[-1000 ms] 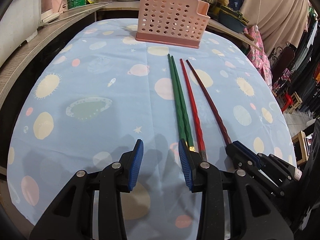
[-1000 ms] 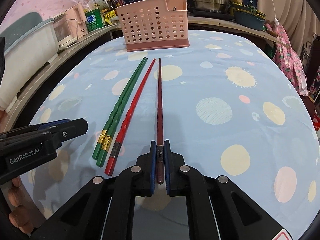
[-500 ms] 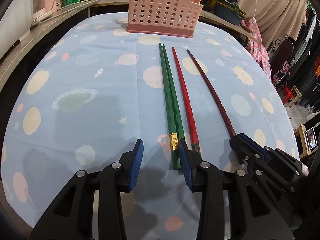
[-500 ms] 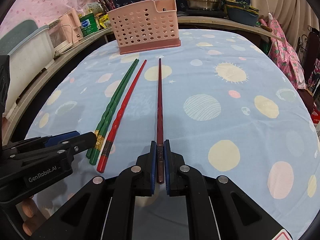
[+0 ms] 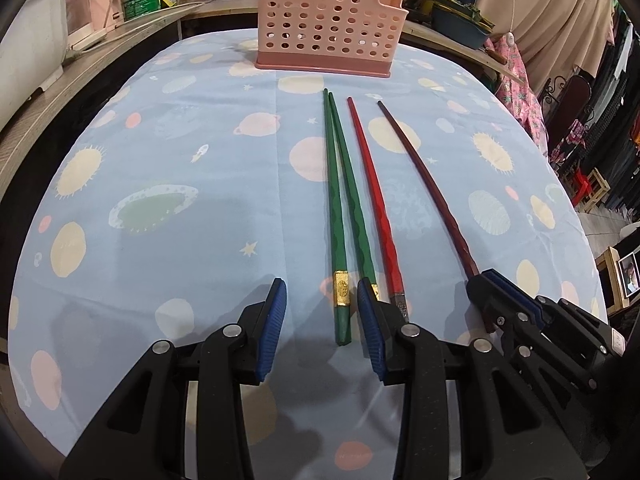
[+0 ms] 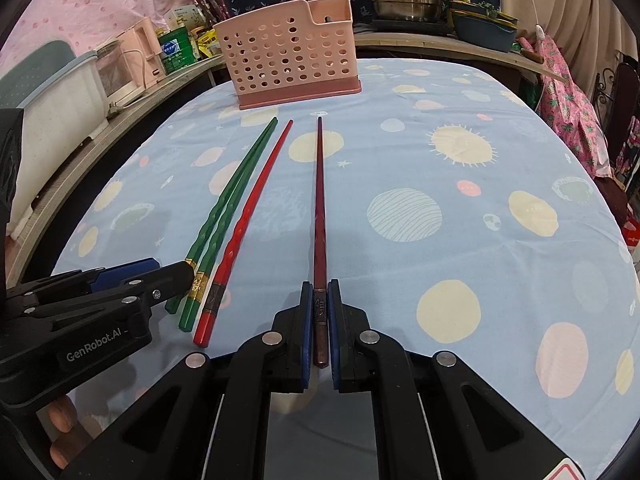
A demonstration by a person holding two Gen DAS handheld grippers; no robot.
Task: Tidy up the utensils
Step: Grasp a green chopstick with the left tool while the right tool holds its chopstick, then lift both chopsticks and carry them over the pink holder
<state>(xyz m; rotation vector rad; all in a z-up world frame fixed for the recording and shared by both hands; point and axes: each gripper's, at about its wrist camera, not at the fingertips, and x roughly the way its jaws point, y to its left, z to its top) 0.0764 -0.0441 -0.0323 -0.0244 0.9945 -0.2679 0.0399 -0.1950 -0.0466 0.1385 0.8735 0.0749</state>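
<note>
Two green chopsticks (image 5: 340,200) (image 6: 224,208), a red chopstick (image 5: 374,196) (image 6: 250,216) and a dark maroon chopstick (image 5: 428,188) (image 6: 320,216) lie side by side on the table, tips toward a pink perforated utensil basket (image 5: 326,28) (image 6: 292,60) at the far edge. My left gripper (image 5: 322,312) is open, with the handle end of one green chopstick between its fingers. My right gripper (image 6: 320,304) is shut on the handle end of the maroon chopstick, which rests on the cloth.
The table wears a light blue cloth with planets (image 5: 160,184). A wooden counter (image 5: 60,76) runs along the left with appliances, tins and pots. Clothes and furniture stand off the right edge (image 5: 580,120).
My left gripper has slid right and forward, so a green chopstick's handle end now lies between its fingers. My right gripper stays shut on the maroon chopstick.
</note>
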